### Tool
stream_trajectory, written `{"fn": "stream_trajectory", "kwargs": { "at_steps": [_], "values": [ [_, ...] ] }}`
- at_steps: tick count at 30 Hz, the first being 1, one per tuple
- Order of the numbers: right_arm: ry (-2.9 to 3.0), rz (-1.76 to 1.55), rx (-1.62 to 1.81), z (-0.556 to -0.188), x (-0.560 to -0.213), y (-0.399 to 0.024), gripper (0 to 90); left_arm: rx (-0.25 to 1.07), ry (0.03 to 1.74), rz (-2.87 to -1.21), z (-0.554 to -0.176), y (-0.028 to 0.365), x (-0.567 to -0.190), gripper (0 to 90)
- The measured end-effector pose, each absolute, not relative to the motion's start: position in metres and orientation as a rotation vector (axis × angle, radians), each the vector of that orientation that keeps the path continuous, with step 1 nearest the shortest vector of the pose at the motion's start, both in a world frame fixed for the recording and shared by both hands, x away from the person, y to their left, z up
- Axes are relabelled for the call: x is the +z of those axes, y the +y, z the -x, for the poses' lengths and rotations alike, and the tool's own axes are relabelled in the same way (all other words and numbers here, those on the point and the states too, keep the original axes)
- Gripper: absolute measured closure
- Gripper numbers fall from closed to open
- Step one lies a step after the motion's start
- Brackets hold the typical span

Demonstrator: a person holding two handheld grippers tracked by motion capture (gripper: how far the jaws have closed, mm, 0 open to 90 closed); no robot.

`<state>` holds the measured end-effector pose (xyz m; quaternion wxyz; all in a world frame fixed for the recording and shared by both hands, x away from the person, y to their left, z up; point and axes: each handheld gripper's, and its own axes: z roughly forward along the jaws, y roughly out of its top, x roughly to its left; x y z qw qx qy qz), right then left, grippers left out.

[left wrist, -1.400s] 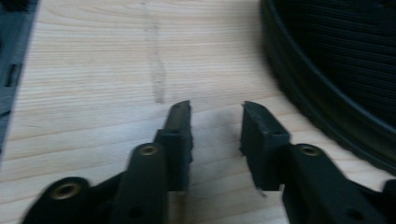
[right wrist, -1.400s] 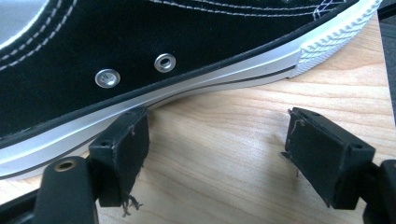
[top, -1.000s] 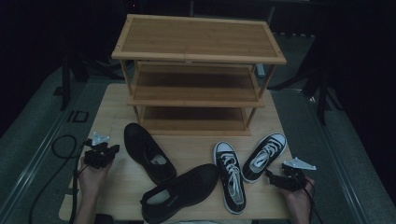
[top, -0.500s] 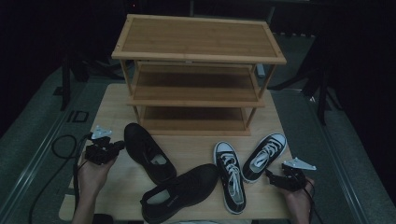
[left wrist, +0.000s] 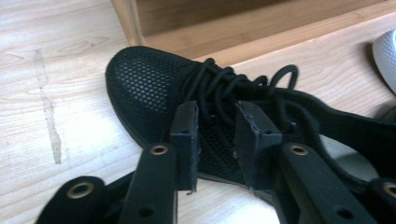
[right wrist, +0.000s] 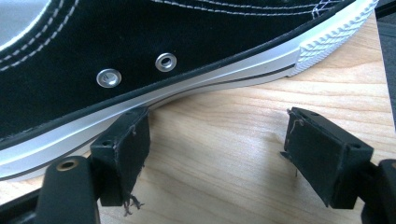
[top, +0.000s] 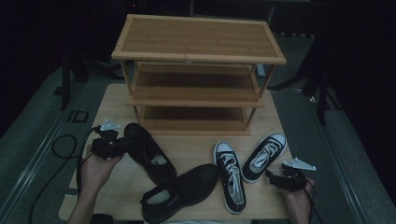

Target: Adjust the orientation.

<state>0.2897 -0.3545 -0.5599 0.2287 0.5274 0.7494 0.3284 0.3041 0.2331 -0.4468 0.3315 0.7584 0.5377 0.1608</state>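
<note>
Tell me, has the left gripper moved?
Yes. The left gripper has shifted right, toward the wooden rack, up to the black mesh shoe, its fingers just opening.

In the left gripper view the heel of the black mesh lace-up shoe (left wrist: 187,88) is cut off by the right edge, and the two jaws hide part of its side. In the right gripper view the black canvas sneaker with the white rubber sole (right wrist: 140,51) runs past the top and left edges, so its laces and opening are not seen. In the high view the heel of the second black mesh shoe (top: 180,191), near the front edge of the light wooden table (top: 116,182), is too dark to tell apart.

The bench (top: 116,100) carried two black mesh trainers (top: 148,151), two black-and-white canvas sneakers (top: 229,179), and one three-tier wooden shoe rack (top: 198,42); two grippers (top: 112,144) worked there.
</note>
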Motion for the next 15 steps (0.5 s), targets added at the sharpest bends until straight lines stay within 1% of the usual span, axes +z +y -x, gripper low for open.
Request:
{"fn": "stream_trajectory", "kwargs": {
  "at_steps": [4, 15],
  "values": [
    [2.063, -1.452, 0.904, -0.290, -0.560, -0.355, 22.3, 0.403, 1.421, -1.995, -0.303, 0.226, -0.443, 62.1],
    [2.063, -1.452, 0.904, -0.290, -0.560, -0.354, 22.3, 0.358, 1.431, -2.051, -0.302, 0.204, -0.442, 52.4]
  ]
}}
